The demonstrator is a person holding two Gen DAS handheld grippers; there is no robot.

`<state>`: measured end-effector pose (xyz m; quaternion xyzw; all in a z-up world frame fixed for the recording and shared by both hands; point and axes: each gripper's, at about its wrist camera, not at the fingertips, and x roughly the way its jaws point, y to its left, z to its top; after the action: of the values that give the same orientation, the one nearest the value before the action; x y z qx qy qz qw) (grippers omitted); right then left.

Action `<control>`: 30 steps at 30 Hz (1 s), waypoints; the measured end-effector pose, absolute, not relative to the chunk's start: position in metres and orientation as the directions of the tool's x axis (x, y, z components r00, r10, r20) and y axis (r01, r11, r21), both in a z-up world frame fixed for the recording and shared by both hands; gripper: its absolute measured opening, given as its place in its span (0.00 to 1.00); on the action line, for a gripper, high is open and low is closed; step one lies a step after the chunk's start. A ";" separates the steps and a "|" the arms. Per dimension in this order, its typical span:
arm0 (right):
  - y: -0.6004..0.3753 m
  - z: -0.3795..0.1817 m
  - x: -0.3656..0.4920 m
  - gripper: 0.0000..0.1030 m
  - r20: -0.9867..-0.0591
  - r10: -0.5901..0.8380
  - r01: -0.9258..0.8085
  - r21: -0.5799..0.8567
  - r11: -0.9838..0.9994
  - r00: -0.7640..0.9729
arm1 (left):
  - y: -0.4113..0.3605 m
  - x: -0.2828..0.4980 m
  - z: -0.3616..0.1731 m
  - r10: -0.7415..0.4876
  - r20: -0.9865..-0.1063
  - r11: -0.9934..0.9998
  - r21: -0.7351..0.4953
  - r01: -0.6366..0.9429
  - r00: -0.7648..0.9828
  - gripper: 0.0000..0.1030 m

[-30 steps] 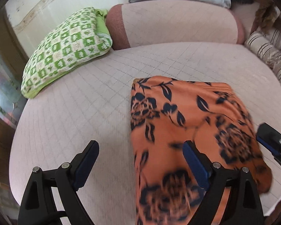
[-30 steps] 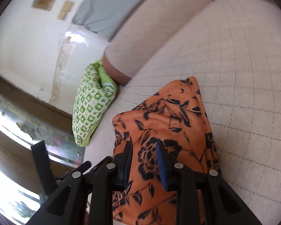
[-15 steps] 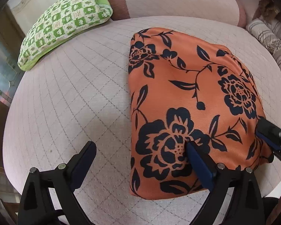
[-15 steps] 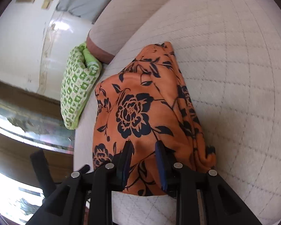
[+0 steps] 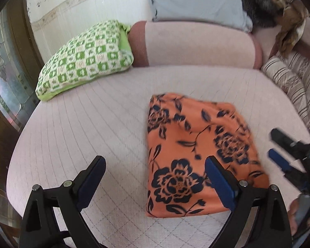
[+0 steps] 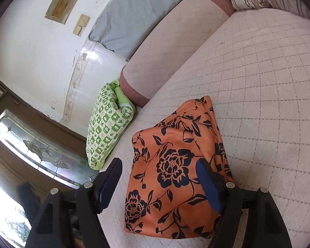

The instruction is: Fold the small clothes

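Cloth: orange with dark flowers, folded into a rough rectangle, flat on the quilted bed (a little blurred in the left view).
Left gripper: fingers spread wide, empty; its right finger sits over the cloth's near part.
Right gripper: spread wide, empty, straddling the cloth's near end.
Pillow: green-checked, at the bed's far left, well apart from the cloth, beside a pink bolster.

The folded cloth lies flat on the bed. The left gripper gapes empty above it; the right gripper, blurred, seems open too.
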<state>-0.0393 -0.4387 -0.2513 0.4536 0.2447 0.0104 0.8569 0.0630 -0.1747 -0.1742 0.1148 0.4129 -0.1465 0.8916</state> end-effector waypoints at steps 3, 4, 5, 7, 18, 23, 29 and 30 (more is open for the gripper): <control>-0.438 -0.251 -0.038 0.75 -0.411 0.232 0.207 0.779 0.592 0.882 | -0.173 0.063 -0.170 -0.171 -0.771 0.933 0.072 0.351 0.613 0.94; -0.439 -0.251 -0.039 0.75 -0.409 0.232 0.206 0.780 0.591 0.883 | -0.172 0.063 -0.170 -0.170 -0.774 0.935 0.069 0.349 0.609 0.94; -0.439 -0.251 -0.039 0.75 -0.407 0.234 0.205 0.783 0.587 0.883 | -0.171 0.063 -0.171 -0.170 -0.779 0.936 0.064 0.347 0.604 0.94; -0.441 -0.252 -0.040 0.75 -0.401 0.237 0.202 0.789 0.580 0.885 | -0.168 0.061 -0.173 -0.176 -0.786 0.934 0.057 0.352 0.593 0.94; -0.442 -0.250 -0.042 0.75 -0.392 0.225 0.196 0.784 0.589 0.892 | -0.165 0.059 -0.179 -0.151 -0.794 0.932 0.084 0.352 0.589 0.94; -0.444 -0.252 -0.039 0.75 -0.399 0.219 0.207 0.783 0.587 0.890 | -0.153 0.065 -0.186 -0.127 -0.802 0.942 0.087 0.324 0.583 0.94; -0.442 -0.253 -0.034 0.75 -0.414 0.223 0.212 0.773 0.598 0.883 | -0.142 0.073 -0.189 -0.106 -0.803 0.952 0.088 0.293 0.587 0.94; -0.442 -0.253 -0.035 0.75 -0.416 0.220 0.213 0.771 0.601 0.882 | -0.141 0.075 -0.189 -0.105 -0.803 0.954 0.085 0.287 0.587 0.94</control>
<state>-0.0346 -0.4417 -0.2531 0.4469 0.2424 0.0020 0.8611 0.0746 -0.1407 -0.1888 0.1034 0.4405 -0.1109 0.8848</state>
